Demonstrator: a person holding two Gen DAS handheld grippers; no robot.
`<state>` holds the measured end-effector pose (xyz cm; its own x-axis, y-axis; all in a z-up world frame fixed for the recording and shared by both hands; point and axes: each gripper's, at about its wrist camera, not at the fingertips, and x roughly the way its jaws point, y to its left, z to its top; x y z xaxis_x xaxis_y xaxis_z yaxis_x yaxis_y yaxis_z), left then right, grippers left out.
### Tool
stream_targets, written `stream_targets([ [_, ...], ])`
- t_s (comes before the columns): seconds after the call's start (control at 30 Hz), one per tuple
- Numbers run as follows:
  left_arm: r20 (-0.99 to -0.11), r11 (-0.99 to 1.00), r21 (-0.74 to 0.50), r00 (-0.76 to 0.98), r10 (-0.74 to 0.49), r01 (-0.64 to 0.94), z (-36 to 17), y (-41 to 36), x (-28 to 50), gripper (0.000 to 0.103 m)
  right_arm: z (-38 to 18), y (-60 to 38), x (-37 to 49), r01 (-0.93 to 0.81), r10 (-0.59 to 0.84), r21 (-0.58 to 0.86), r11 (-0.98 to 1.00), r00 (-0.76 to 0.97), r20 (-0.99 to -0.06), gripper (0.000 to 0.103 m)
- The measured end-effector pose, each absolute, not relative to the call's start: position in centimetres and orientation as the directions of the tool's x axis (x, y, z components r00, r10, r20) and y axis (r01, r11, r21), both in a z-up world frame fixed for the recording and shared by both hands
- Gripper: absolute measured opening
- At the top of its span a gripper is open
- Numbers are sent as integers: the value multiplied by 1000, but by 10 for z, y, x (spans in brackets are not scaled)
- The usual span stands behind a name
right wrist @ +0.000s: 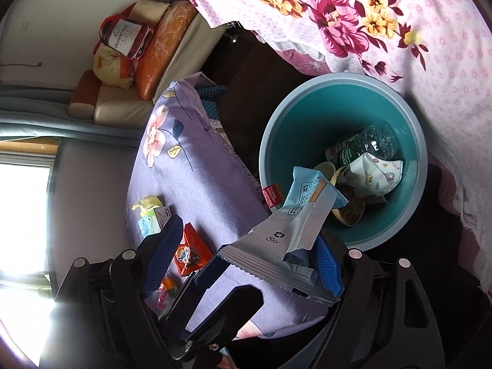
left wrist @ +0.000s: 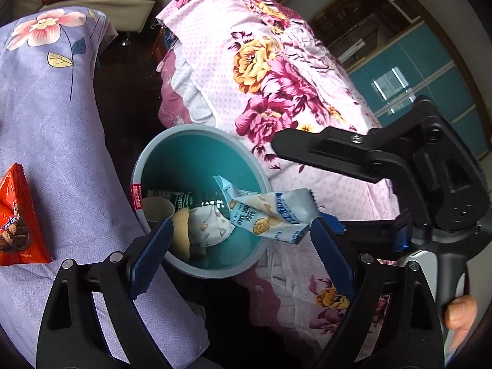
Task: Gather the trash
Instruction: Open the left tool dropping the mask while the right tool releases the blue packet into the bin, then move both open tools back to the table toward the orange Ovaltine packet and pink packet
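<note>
A pale blue snack wrapper [left wrist: 270, 212] [right wrist: 295, 224] hangs over the rim of the grey bin [left wrist: 196, 128] [right wrist: 338, 78] with a teal inside. Its crimped end rests against one blue pad of my right gripper [right wrist: 249, 233] [left wrist: 304, 184], whose jaws stand wide apart and do not pinch it. My left gripper [left wrist: 241, 224] is open just above the bin, holding nothing; its right fingertip touches the wrapper's end. In the bin lie a face mask [left wrist: 209, 224] [right wrist: 378, 175], a paper cup [left wrist: 158, 210] and a plastic bottle [right wrist: 375, 141].
A red snack packet [left wrist: 18, 215] [right wrist: 192, 252], a small carton [right wrist: 153, 220] and a yellow scrap [right wrist: 147, 203] lie on the purple sheet [left wrist: 55, 123]. A pink floral quilt [left wrist: 276, 61] borders the bin's other side. A sofa [right wrist: 123, 101] stands behind.
</note>
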<state>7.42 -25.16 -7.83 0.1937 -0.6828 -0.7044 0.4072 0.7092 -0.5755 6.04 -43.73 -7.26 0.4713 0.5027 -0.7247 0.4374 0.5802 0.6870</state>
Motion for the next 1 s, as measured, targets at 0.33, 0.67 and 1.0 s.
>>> stream_targets([
  [0.33, -780, 796, -469, 243, -577, 382, -101, -252, 98, 91, -69, -441, 60, 434, 511, 697, 571, 477, -715, 76],
  [0.67, -796, 816, -418, 273, -541, 398, -95, -236, 94, 91, -63, -439, 56, 431, 484, 663, 612, 458, -745, 76],
  [1.0, -810, 834, -376, 295, -507, 403, -73, -185, 77, 91, -56, -404, 58, 376, 427, 586, 718, 426, -797, 76],
])
